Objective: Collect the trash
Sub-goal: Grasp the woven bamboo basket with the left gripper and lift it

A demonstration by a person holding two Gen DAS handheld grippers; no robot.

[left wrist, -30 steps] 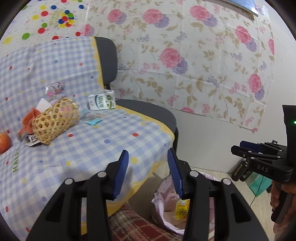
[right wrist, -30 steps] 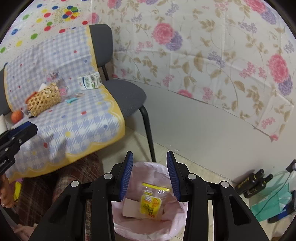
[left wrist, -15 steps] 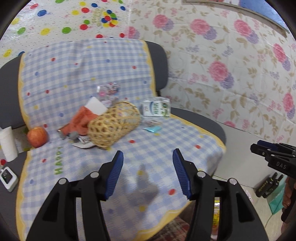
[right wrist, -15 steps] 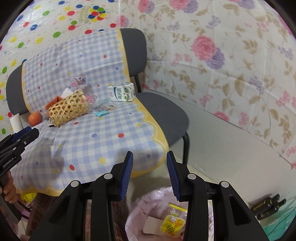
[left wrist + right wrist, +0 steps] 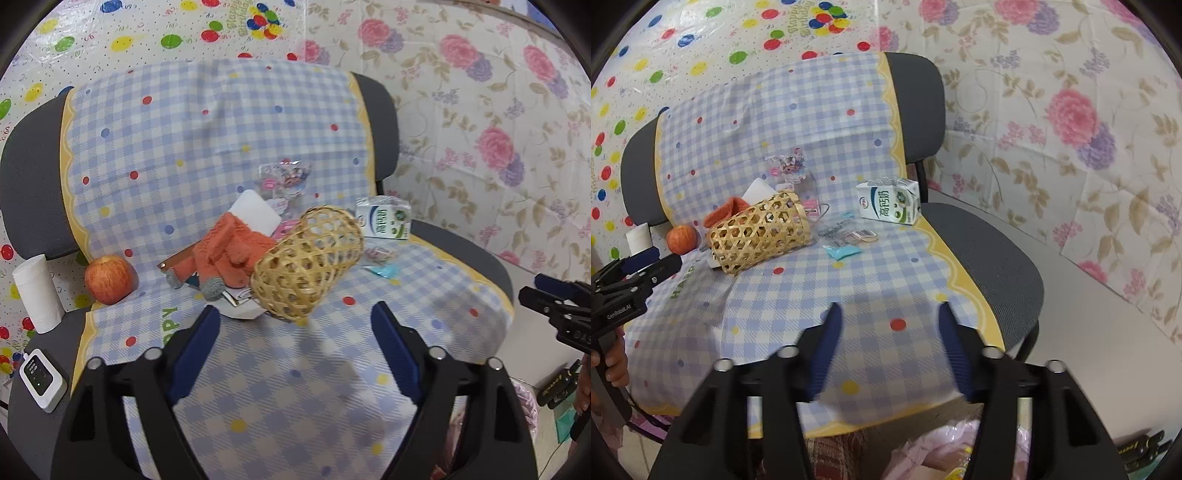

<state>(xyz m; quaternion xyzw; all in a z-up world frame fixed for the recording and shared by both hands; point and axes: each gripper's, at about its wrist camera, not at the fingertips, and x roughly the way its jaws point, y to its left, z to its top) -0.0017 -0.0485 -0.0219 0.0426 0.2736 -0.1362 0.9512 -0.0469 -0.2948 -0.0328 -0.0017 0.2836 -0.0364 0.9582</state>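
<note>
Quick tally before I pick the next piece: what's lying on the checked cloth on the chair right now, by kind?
Woven basket, on its side: 1
Milk carton: 1
Apple: 1
Orange plush item: 1
White card or pad: 1
Clear printed wrapper: 1
Small light-blue wrapper: 1
Total: 7; other small scraps near the basket are too cluttered to count.

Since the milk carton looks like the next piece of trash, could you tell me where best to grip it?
Grip the milk carton across its flat front and back faces, coming from above. It lies on its long side, standing clear of the basket, so the open right tool can straddle it.
</note>
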